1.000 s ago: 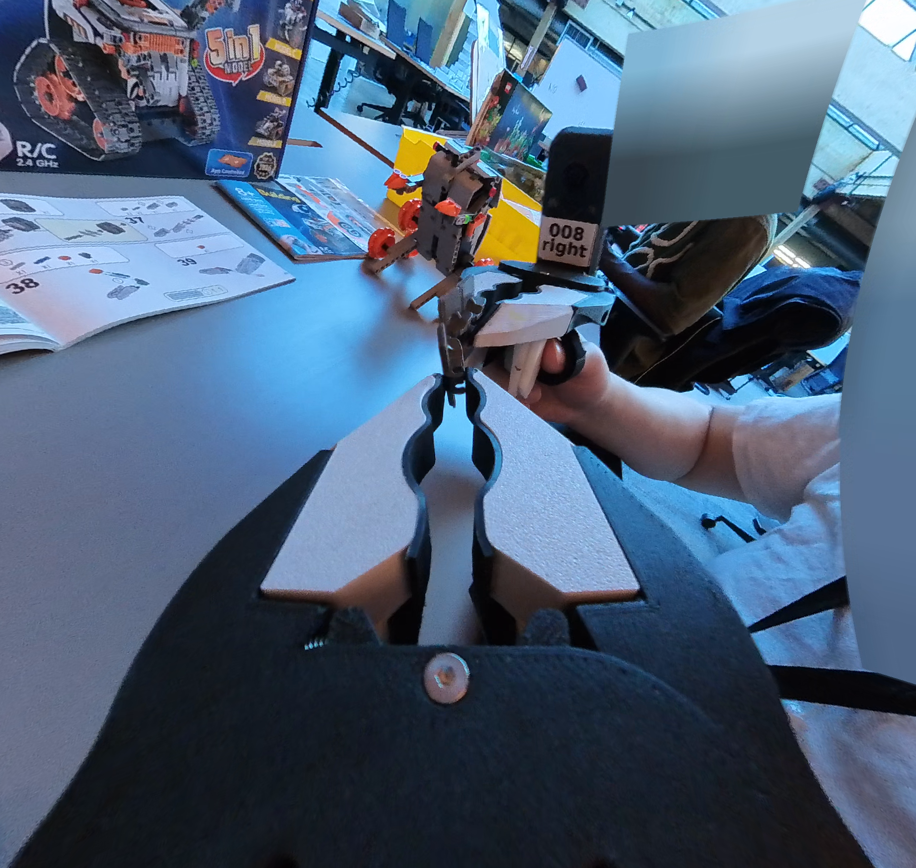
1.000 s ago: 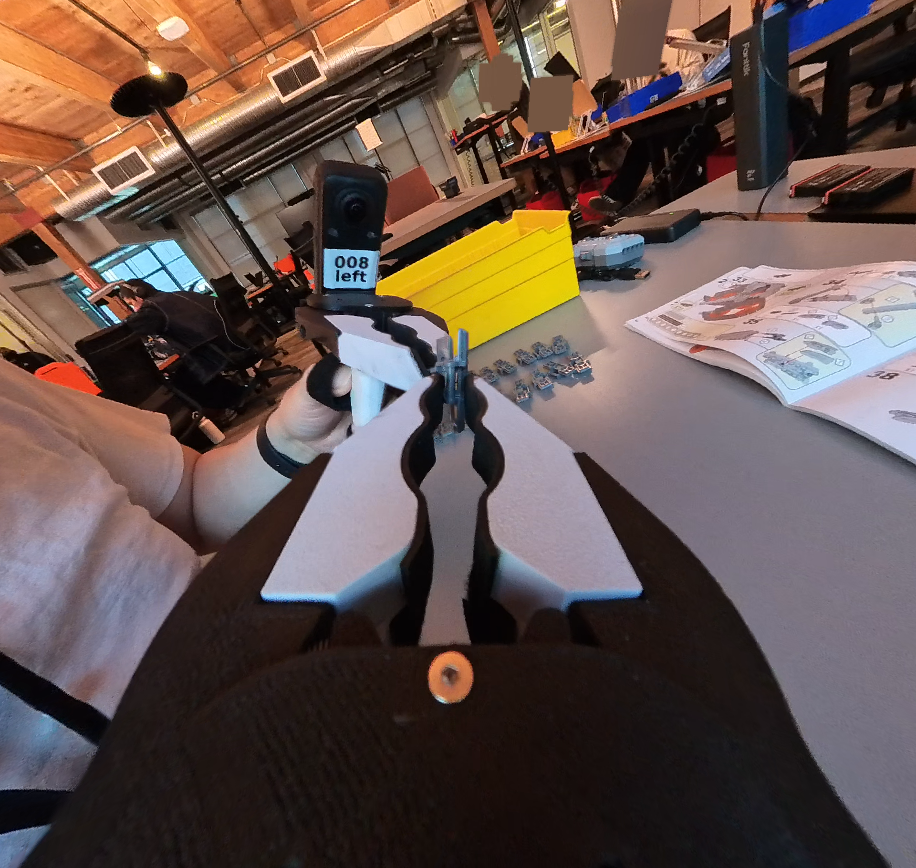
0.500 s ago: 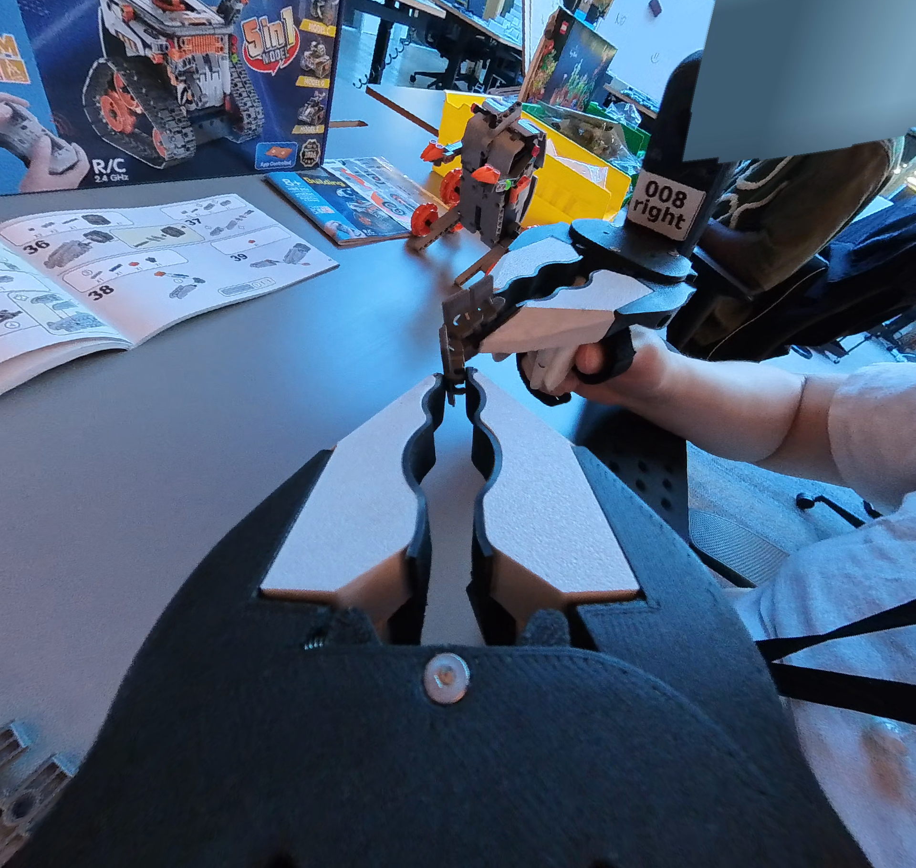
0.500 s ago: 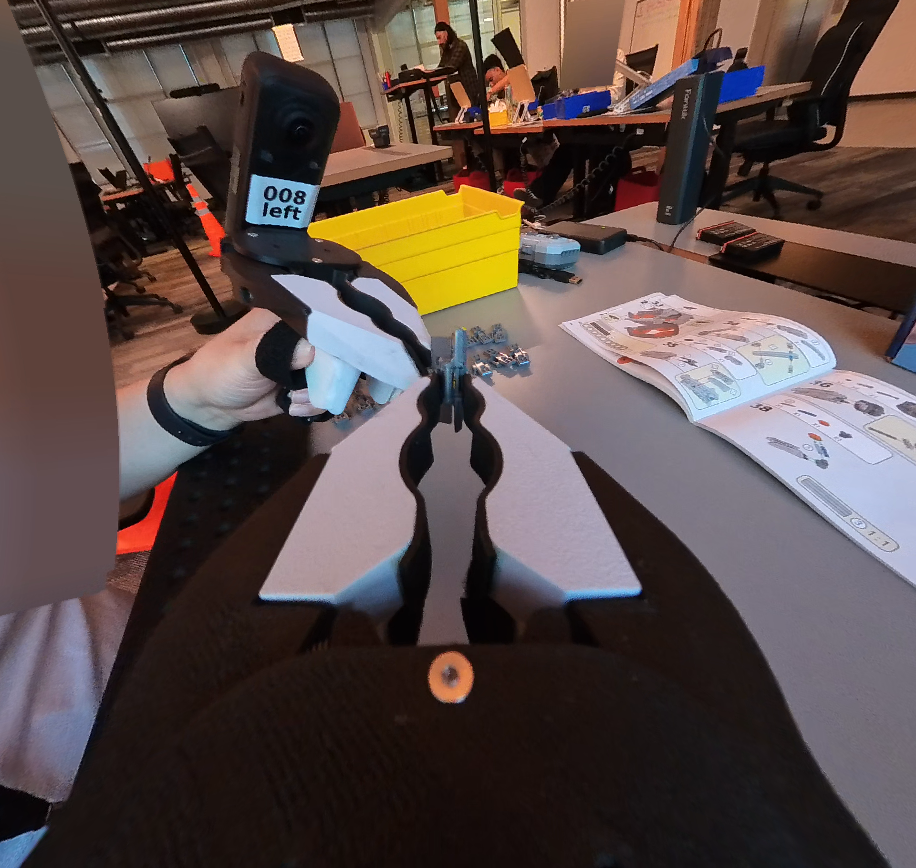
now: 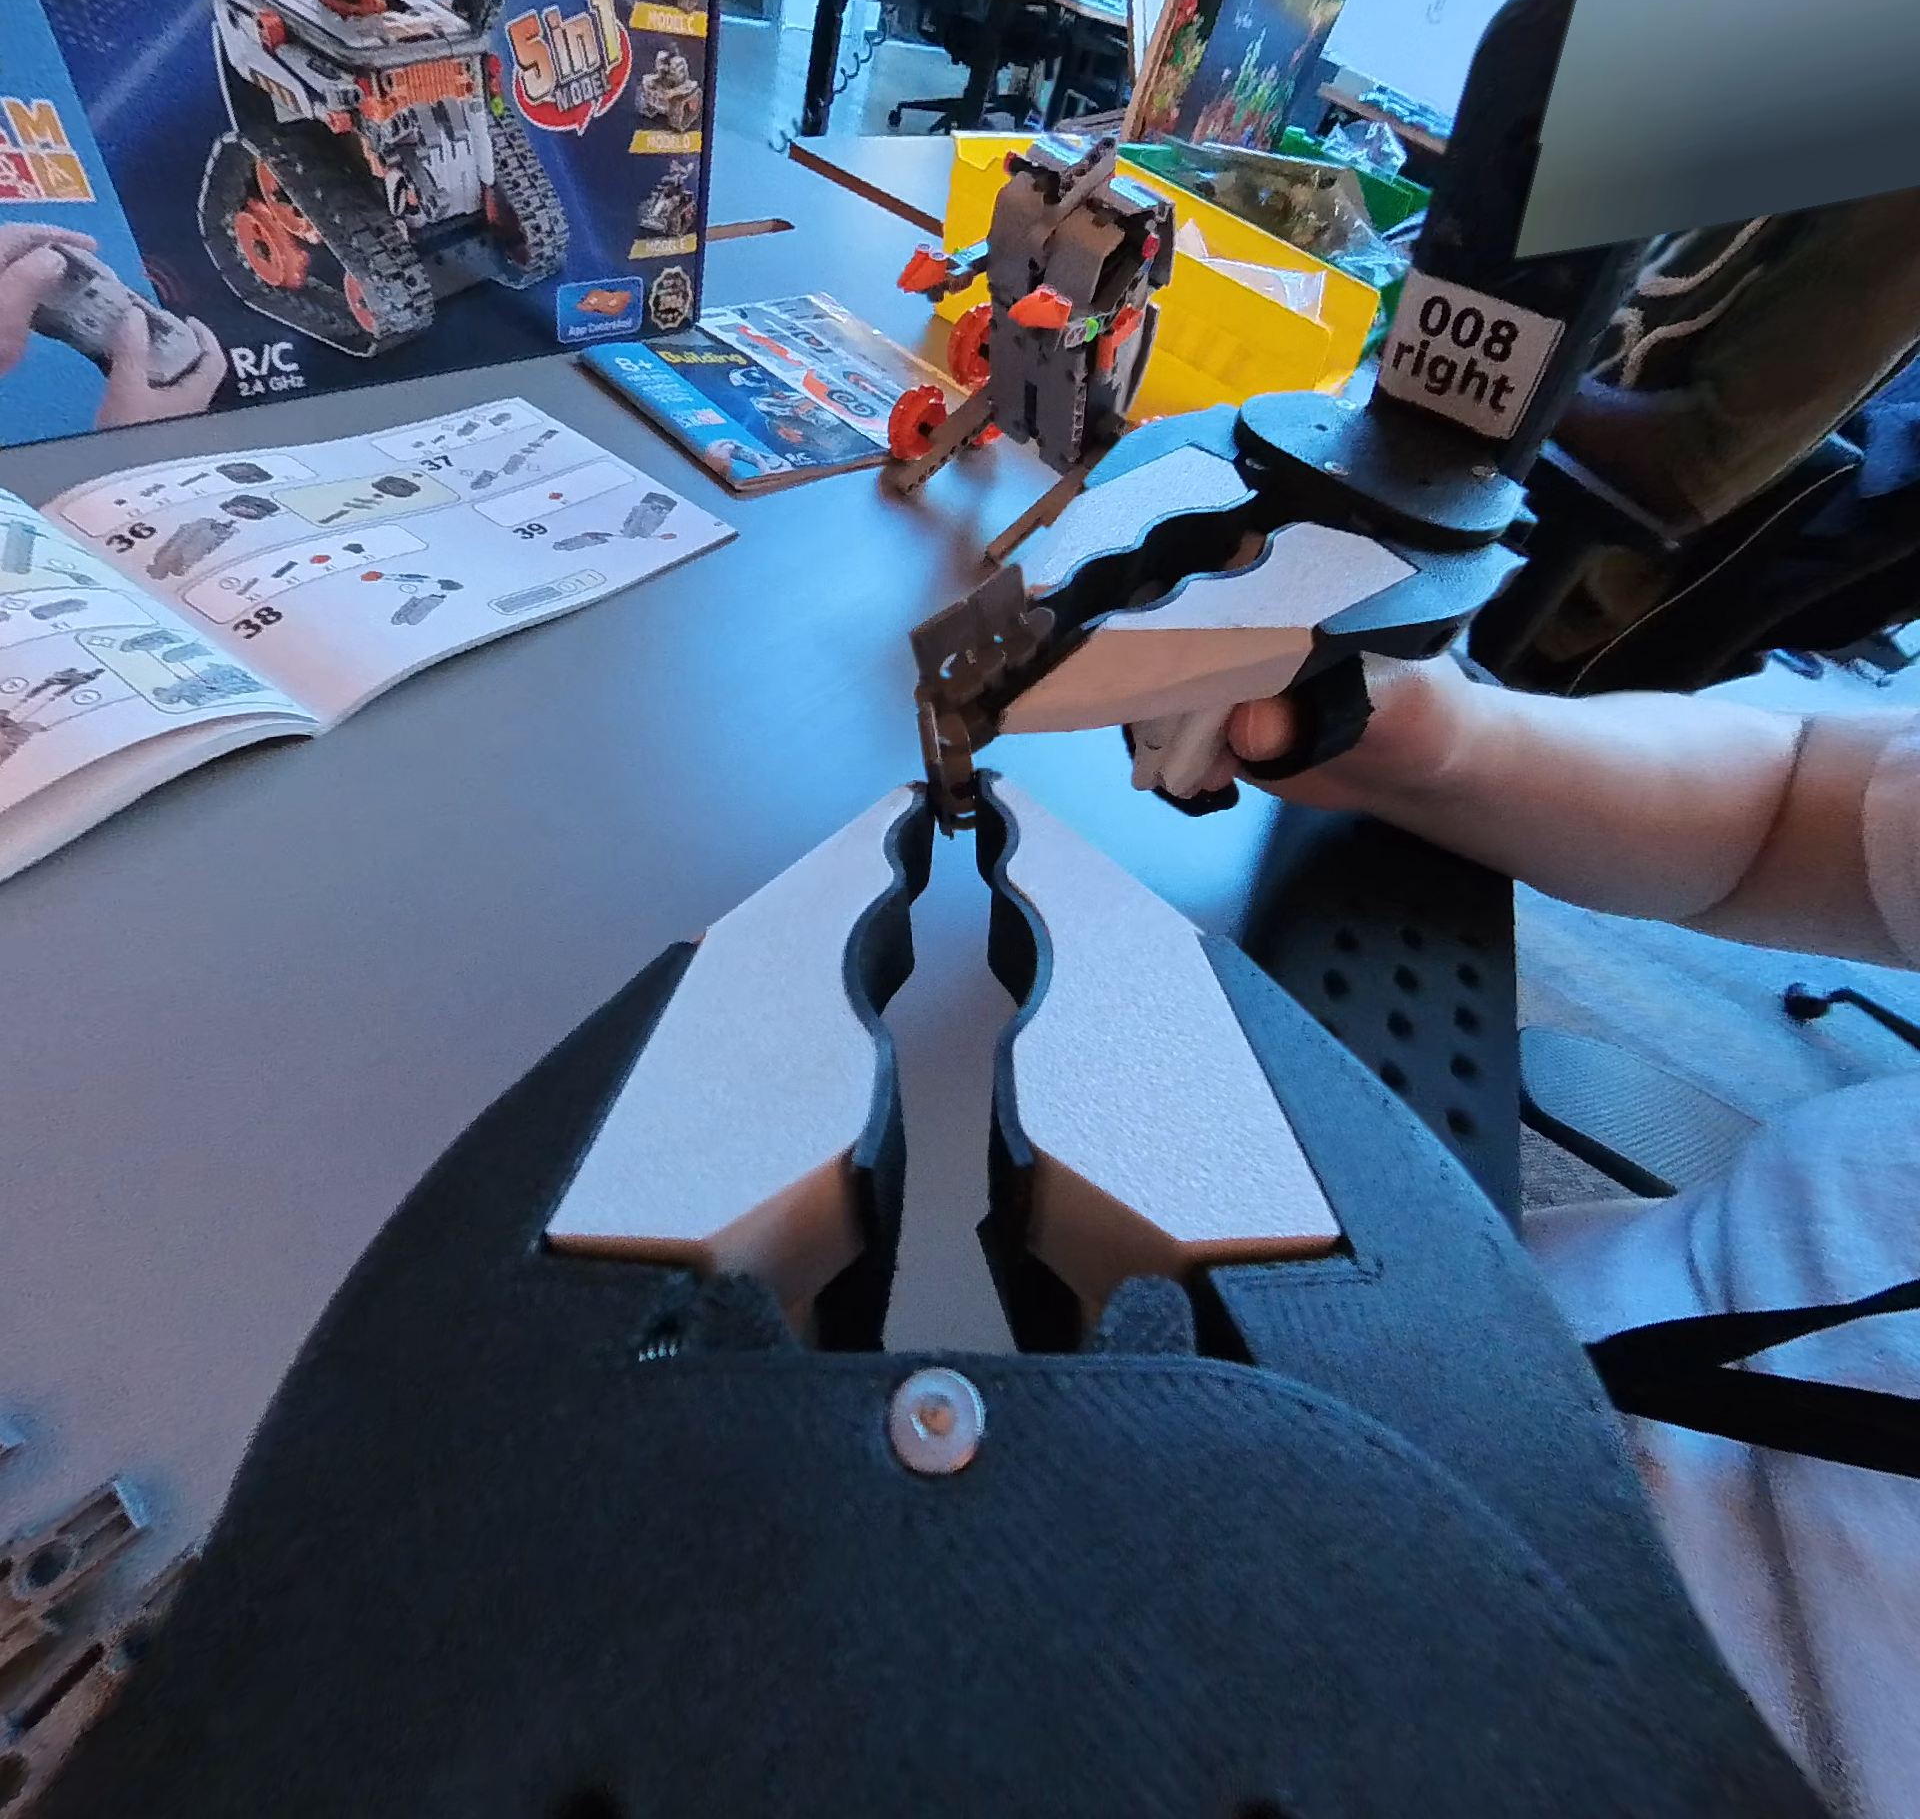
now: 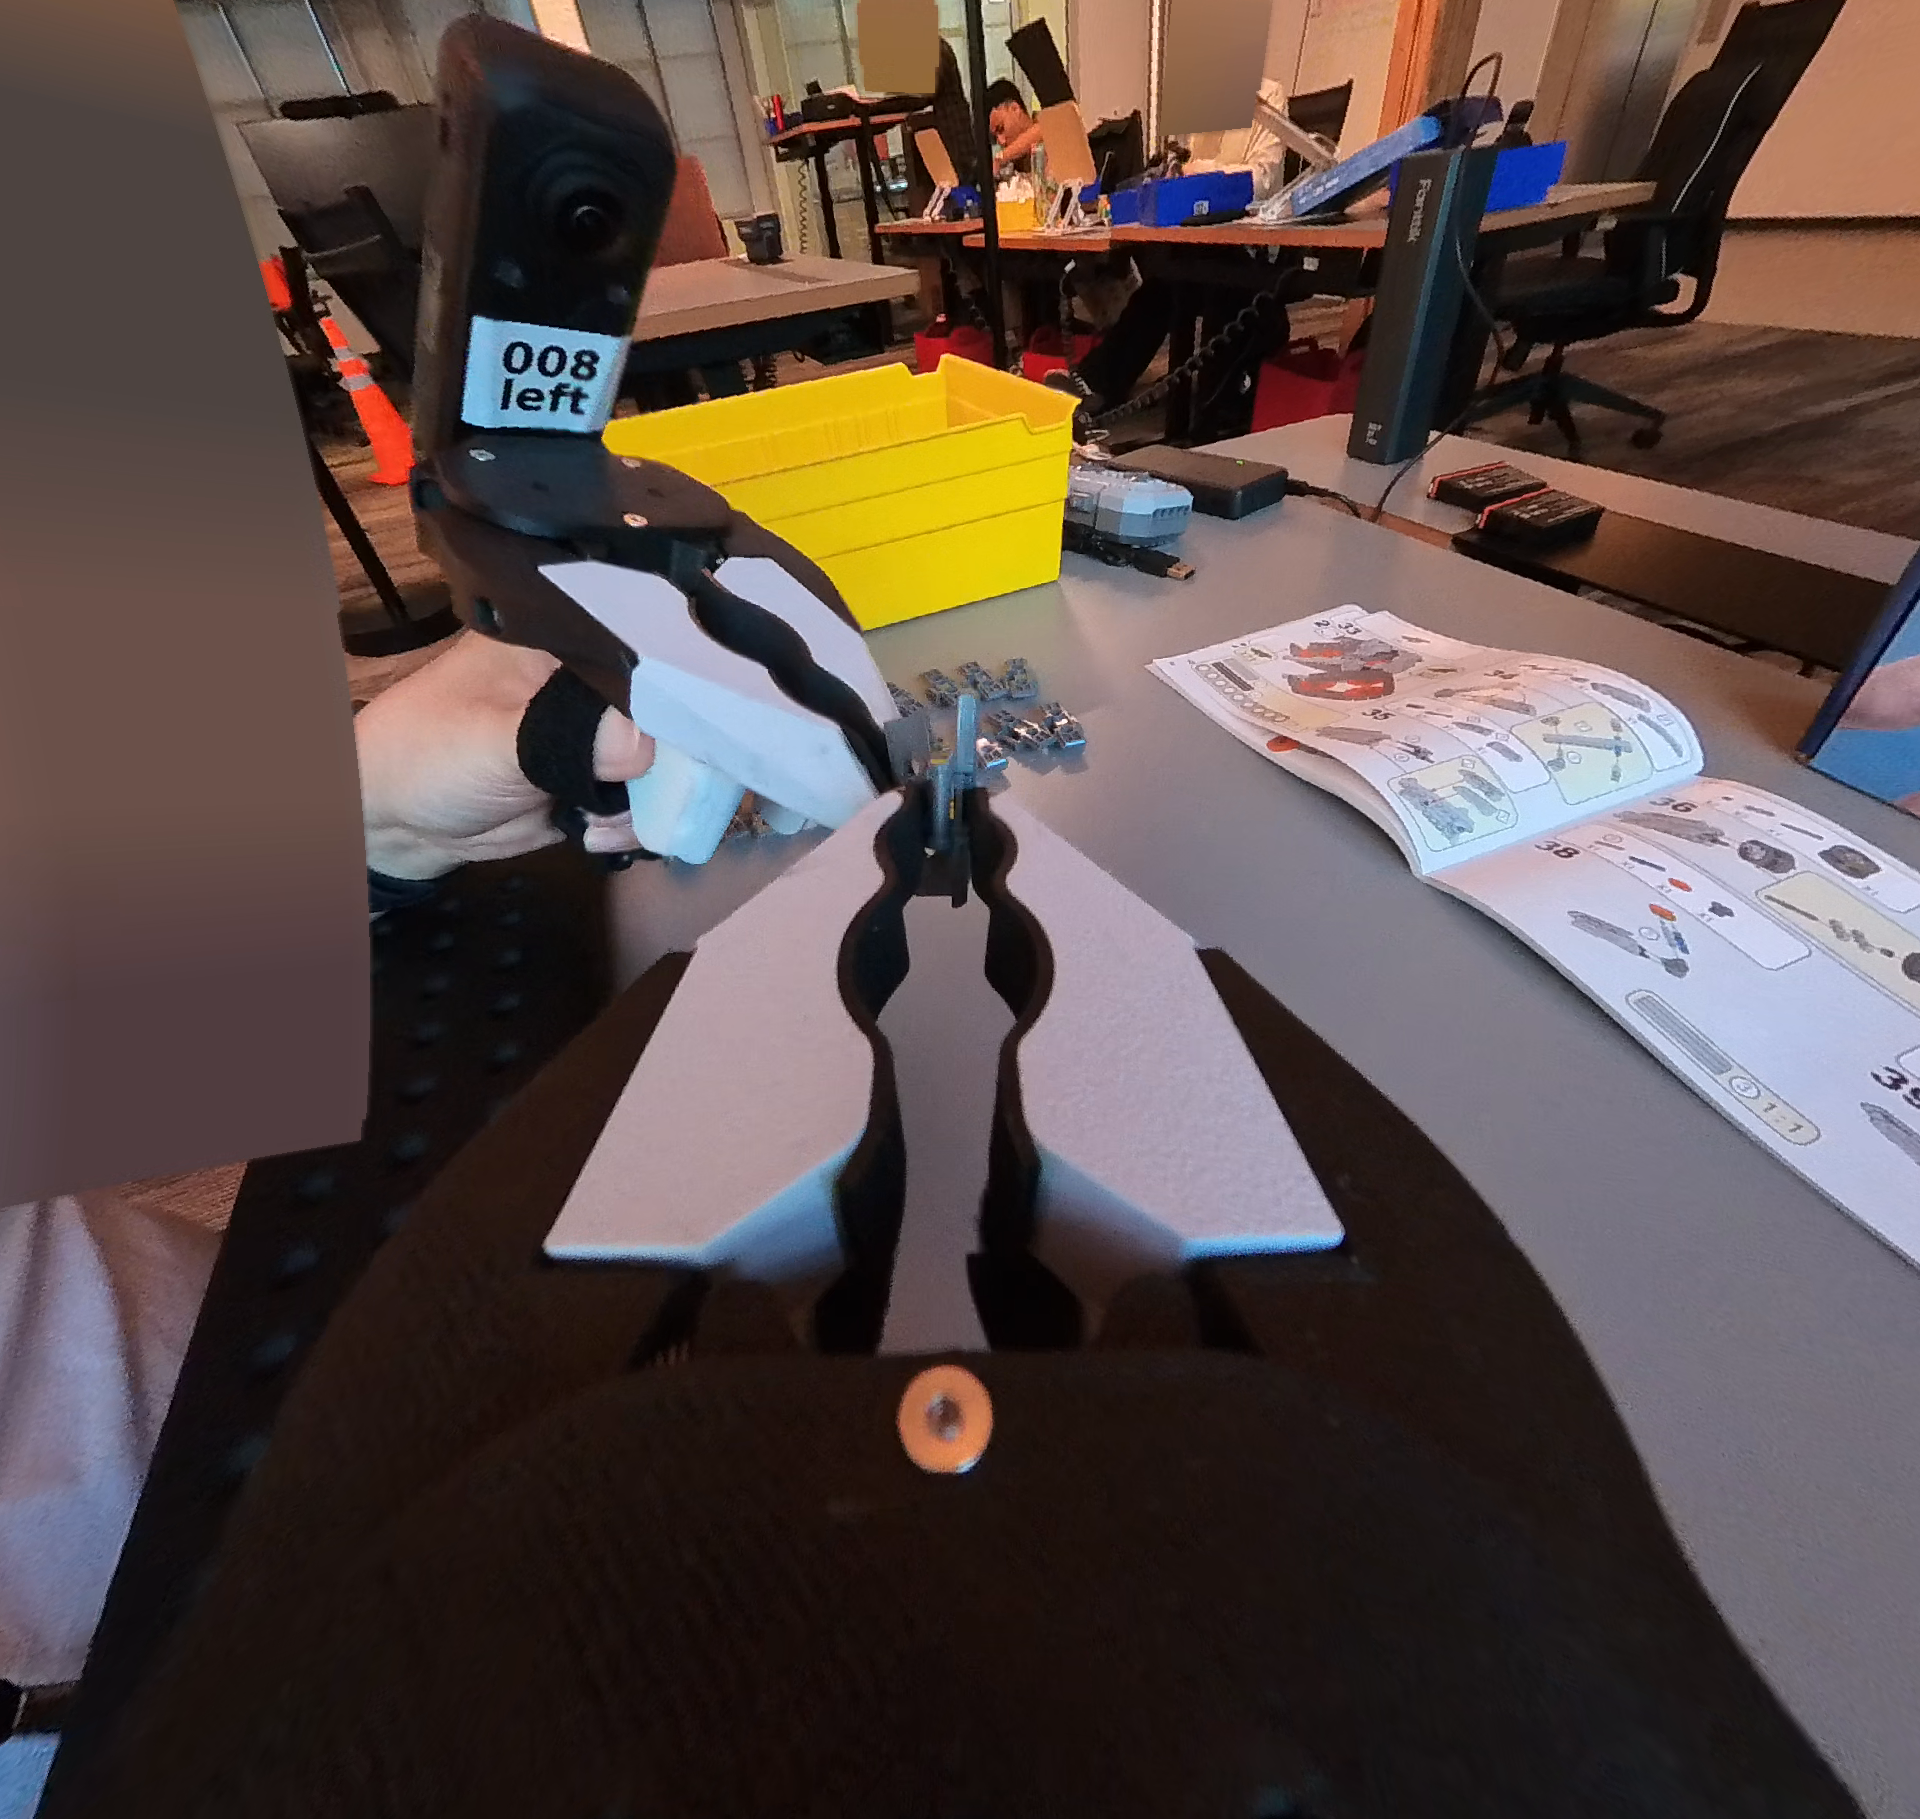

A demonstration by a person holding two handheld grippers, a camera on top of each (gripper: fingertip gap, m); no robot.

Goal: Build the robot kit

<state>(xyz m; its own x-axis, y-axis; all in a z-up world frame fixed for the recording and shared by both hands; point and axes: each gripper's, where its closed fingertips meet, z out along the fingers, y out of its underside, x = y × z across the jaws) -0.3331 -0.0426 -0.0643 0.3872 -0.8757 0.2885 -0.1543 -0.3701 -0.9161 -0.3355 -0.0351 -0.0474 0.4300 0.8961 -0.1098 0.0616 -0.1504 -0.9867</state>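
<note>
A small grey brick assembly [image 5: 966, 668] is held in the air over the near edge of the grey table [image 5: 520, 834], between both grippers. My left gripper [image 5: 954, 801] is shut on its thin lower end. My right gripper [image 5: 1003, 626] comes in from the right and is shut on its flat upper part. In the right wrist view my right gripper [image 6: 948, 819] pinches the grey assembly [image 6: 958, 767], and my left gripper [image 6: 891, 746] meets it from the left. Whether the two grey parts are joined or only touching is hidden by the fingertips.
A part-built grey and orange model [image 5: 1070, 315] stands before a yellow bin [image 5: 1257, 315]. An open instruction booklet [image 5: 312, 574], a second booklet [image 5: 769, 398] and the blue kit box [image 5: 364, 128] lie left. Loose grey pieces [image 6: 997, 715] lie near another yellow bin [image 6: 883, 512]. The grippers are tip to tip, or close to it.
Both grippers stayed shut on the grey assembly and tipped down toward the table. The right gripper has tilted and swung further to the right of the left one.
</note>
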